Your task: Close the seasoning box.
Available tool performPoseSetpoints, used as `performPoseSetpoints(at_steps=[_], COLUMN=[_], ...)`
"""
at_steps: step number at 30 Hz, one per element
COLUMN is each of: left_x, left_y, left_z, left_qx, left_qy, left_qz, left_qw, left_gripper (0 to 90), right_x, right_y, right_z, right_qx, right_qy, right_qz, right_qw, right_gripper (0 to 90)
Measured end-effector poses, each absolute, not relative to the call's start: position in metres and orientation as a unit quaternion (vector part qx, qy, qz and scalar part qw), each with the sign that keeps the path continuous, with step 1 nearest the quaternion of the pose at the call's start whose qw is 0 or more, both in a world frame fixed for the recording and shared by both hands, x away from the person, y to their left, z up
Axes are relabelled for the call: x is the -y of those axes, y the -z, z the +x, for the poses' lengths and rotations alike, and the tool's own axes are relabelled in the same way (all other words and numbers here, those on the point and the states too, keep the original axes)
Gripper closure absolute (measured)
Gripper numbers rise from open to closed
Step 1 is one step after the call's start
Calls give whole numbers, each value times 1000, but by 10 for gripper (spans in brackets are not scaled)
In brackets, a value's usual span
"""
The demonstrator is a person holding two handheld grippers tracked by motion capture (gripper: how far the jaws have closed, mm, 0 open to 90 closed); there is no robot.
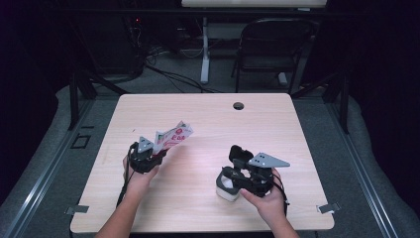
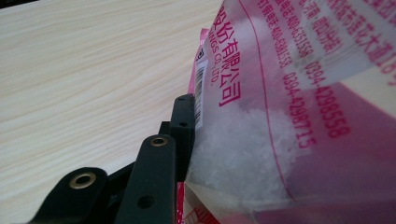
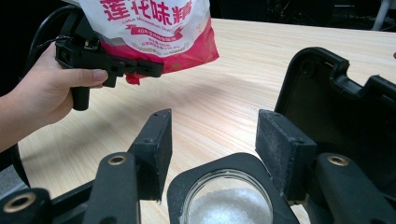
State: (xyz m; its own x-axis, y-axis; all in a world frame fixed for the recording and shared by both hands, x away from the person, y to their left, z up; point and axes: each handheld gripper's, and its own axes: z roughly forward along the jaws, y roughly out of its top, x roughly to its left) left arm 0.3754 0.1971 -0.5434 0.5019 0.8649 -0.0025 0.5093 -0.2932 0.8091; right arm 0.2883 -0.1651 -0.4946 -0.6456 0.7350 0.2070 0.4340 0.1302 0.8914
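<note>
Item 1: bag point(image 1: 172, 136). Thin plastic pouch, red and white print, part full of white crystals. Held off the desk over its left half, slanting up and away toward the far edge. Likely light, soft and crinkly, with a slick film; the loose contents will shift as it tilts, so it should be handled slowly. Best taken at the flat bottom seam or a side edge, where the film is doubled and no crystals lie under the pads.

Item 2: jar point(image 3: 227, 199). Small container with a clear round mouth, black collar and hinged black lid point(image 3: 343, 121) standing open; white crystals inside. It stands near the desk's near edge, right of centre. Looks rigid, possibly glass, so a firm squeeze is judged safe but a knock is not.

Item 3: left tool point(image 1: 147, 154). Jaws partly closed, pinching the bag's lower end; one jaw lies flat against the film in the left gripper view.

Item 4: right tool point(image 3: 212, 151). Jaws apart, one each side of the jar's collar; the pads look just clear of it, so it is not gripping.
</note>
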Motion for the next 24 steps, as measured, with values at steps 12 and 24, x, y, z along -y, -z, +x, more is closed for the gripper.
performPoseSetpoints(at_steps=[12,24], left_x=[-204,-238], left_y=[531,526], left_z=[375,362], left_qx=[-462,-479], left_qy=[-239,-272], left_qz=[763,761], left_qw=[383,342], left_gripper=[720,719], right_x=[169,172], right_y=[490,488], right_z=[289,290], right_qx=[-735,-730], right_qy=[-532,-535], right_qz=[397,400], right_qw=[143,145], right_gripper=[461,461])
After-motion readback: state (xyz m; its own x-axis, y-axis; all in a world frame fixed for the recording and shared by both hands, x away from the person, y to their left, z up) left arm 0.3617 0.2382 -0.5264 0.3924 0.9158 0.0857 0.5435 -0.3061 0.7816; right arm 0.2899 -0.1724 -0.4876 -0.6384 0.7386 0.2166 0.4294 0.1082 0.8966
